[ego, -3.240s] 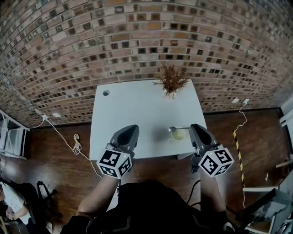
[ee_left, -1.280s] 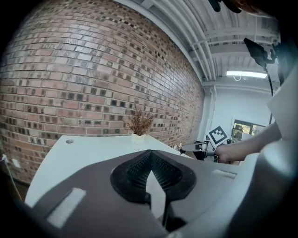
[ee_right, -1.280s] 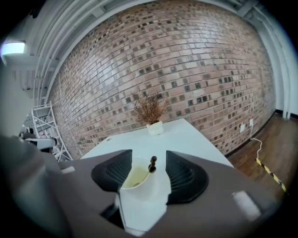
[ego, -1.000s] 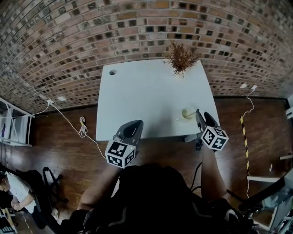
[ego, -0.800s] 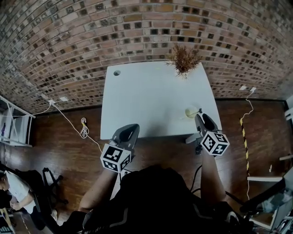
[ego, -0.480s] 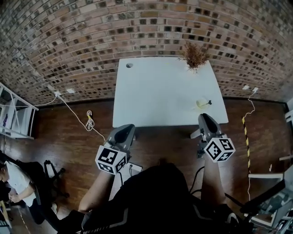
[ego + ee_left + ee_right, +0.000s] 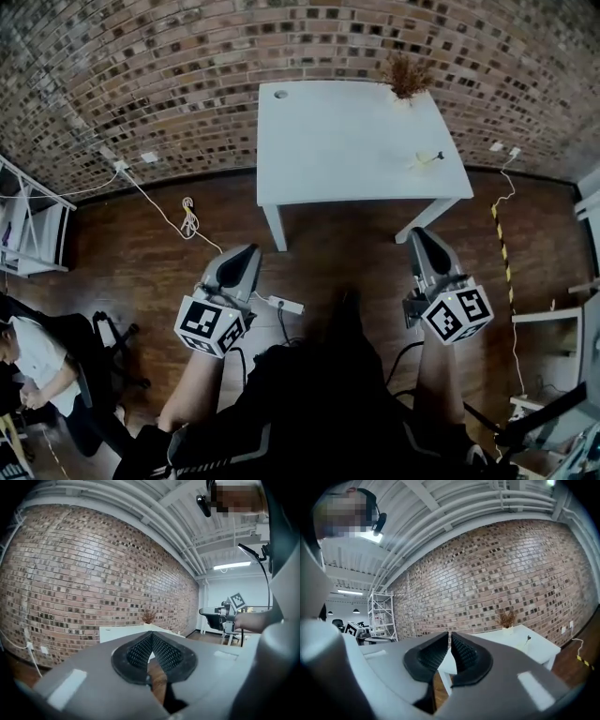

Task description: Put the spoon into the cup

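Observation:
A pale cup [image 7: 422,160] stands near the right front edge of the white table [image 7: 347,141], with the spoon [image 7: 432,157] leaning out of it. The right gripper view shows the same cup [image 7: 524,645] far off, the spoon [image 7: 528,639] standing in it. Both grippers hang over the wooden floor, well back from the table. My left gripper [image 7: 241,253] is shut and empty, its pads [image 7: 140,651] meeting at the tips. My right gripper [image 7: 419,234] holds nothing; its jaws are closing and the tips almost touch [image 7: 450,634].
A dried plant in a small pot [image 7: 409,77] stands at the table's far right corner before the brick wall. A power strip [image 7: 284,306] and cables [image 7: 187,223] lie on the floor. A metal rack [image 7: 23,230] and a seated person [image 7: 37,361] are at the left.
Both grippers have drawn back from the table over the floor, and the table now lies farther off. The right gripper has left the cup, with the spoon in it.

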